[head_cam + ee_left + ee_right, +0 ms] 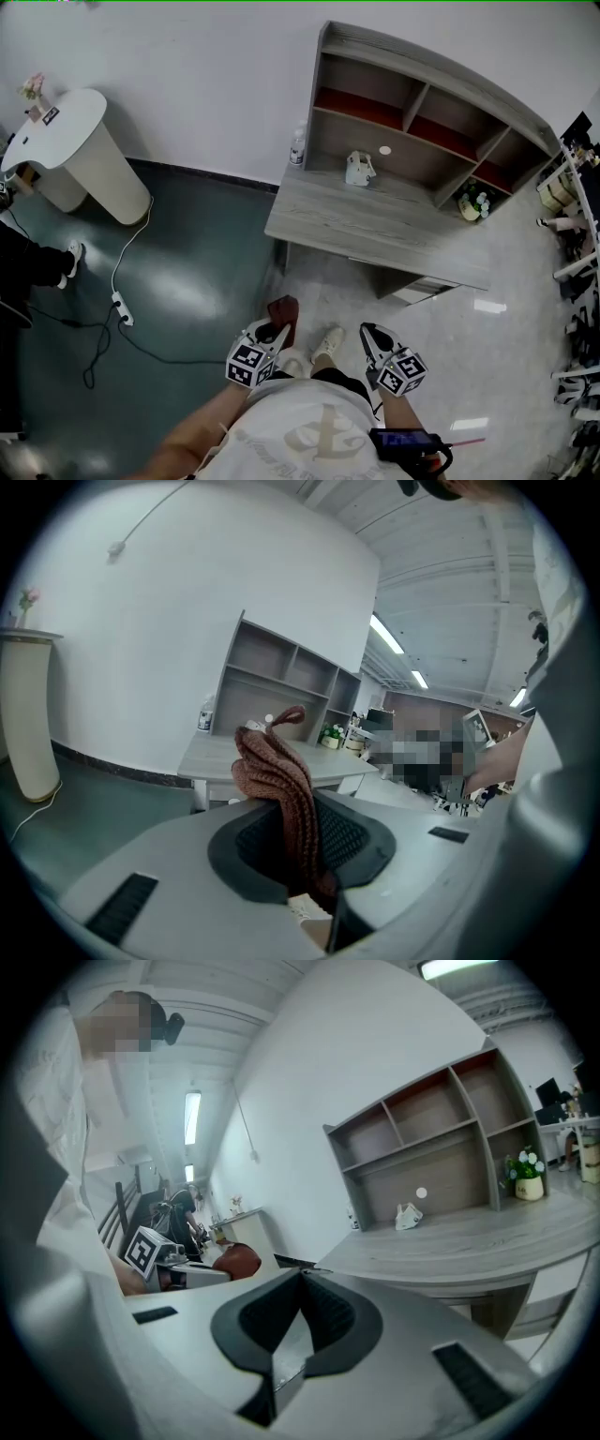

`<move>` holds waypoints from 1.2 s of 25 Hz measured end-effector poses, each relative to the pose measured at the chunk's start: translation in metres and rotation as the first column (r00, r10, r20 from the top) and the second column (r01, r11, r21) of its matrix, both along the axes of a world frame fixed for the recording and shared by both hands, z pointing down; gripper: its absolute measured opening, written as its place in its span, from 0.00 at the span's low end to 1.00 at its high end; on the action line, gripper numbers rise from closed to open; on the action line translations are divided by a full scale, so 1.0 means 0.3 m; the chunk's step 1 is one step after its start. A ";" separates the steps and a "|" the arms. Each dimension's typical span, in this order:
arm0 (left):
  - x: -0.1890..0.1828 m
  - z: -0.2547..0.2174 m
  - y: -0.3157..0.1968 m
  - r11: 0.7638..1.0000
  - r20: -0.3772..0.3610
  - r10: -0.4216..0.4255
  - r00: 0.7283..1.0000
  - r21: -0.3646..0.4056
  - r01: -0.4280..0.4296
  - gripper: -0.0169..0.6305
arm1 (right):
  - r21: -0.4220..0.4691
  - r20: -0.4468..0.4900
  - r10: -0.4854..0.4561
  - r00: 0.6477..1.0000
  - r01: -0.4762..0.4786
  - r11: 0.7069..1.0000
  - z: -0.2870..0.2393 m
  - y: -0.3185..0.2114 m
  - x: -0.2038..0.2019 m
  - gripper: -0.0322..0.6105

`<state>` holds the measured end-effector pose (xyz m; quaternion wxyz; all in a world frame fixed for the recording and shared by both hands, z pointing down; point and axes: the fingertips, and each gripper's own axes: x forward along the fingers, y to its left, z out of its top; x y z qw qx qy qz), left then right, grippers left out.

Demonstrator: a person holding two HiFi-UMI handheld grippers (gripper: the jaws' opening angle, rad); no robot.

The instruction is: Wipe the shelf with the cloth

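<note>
In the head view, the person stood on the floor a little way in front of the shelf, which sat on a grey desk. The left gripper was held low by the body with the reddish-brown cloth sticking out of its tip. The right gripper hung beside it, well apart from the desk. A small white bag and a bottle stood on the desk.

In the left gripper view, the jaws were pinched on the knitted cloth, which rose in folds between them. The shelf lay ahead, not touched.

In the right gripper view, the jaws were pressed together with nothing between them. The shelf stood to the right, and the cloth showed at the left.
</note>
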<state>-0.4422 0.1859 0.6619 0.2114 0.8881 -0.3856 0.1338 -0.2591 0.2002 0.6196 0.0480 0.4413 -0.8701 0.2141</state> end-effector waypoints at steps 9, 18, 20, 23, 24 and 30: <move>0.056 -0.004 -0.126 1.000 0.020 -0.011 1.000 -0.004 0.011 0.13 | 0.008 0.029 -0.036 0.999 0.036 0.999 0.004 -0.181 0.024 0.06; 0.187 -0.051 -0.346 1.000 0.031 0.002 1.000 0.014 -0.003 0.13 | 0.009 0.042 -0.039 0.998 0.039 0.999 -0.003 -0.405 0.137 0.06; 0.219 -0.057 -0.386 1.000 0.037 0.005 0.999 0.016 -0.006 0.13 | 0.013 0.047 -0.047 0.998 0.047 0.999 -0.007 -0.456 0.158 0.06; 0.269 -0.062 -0.439 1.000 0.045 0.006 0.999 0.013 -0.007 0.13 | 0.020 0.058 -0.063 0.996 0.062 0.998 -0.016 -0.527 0.188 0.06; 0.286 -0.065 -0.456 1.000 0.048 0.006 0.999 0.014 -0.007 0.13 | 0.022 0.061 -0.067 0.996 0.066 0.998 -0.018 -0.550 0.201 0.06; 0.390 -0.073 -0.574 1.000 0.073 -0.009 0.997 0.017 0.007 0.13 | 0.040 0.085 -0.075 0.994 0.072 0.997 -0.033 -0.683 0.315 0.06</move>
